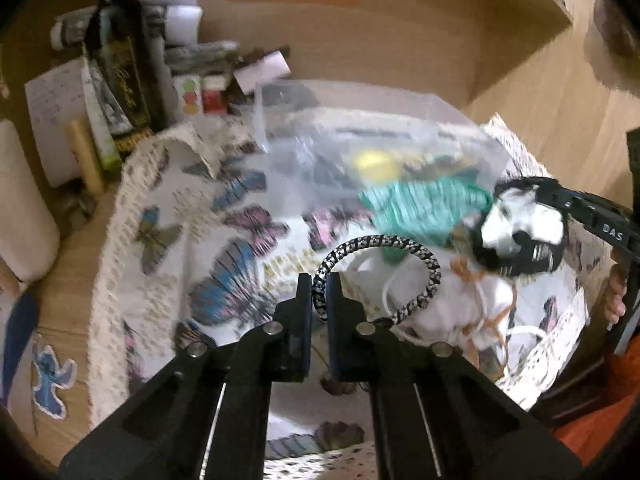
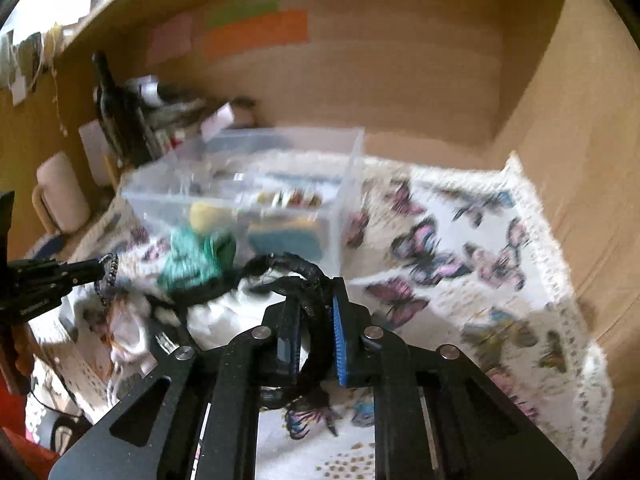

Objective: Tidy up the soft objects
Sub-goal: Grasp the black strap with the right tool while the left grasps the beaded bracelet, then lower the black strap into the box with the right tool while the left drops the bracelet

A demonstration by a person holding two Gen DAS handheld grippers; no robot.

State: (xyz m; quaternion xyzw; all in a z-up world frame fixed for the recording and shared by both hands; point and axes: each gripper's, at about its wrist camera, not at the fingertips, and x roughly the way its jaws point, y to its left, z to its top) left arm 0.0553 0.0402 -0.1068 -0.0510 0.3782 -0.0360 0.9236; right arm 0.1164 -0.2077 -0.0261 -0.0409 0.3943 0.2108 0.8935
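Note:
My left gripper (image 1: 319,292) is shut on a black-and-white braided hair tie (image 1: 416,254) and holds it above the butterfly cloth (image 1: 236,264). My right gripper (image 2: 316,312) is shut on a black fuzzy scrunchie (image 2: 304,276); in the left wrist view it (image 1: 540,196) holds that black and white soft bundle (image 1: 516,232) at the right. A green yarn-like piece (image 1: 424,204) lies beside a clear plastic box (image 2: 256,184) holding a yellow item (image 2: 208,212) and blue sponges. White and orange strings (image 1: 480,304) lie on the cloth.
Bottles, boxes and papers (image 1: 120,80) crowd the back left corner of the wooden desk. A white roll (image 2: 64,192) stands at left. Coloured sticky notes (image 2: 256,32) hang on the back wall. A wooden side panel (image 2: 580,160) rises at right.

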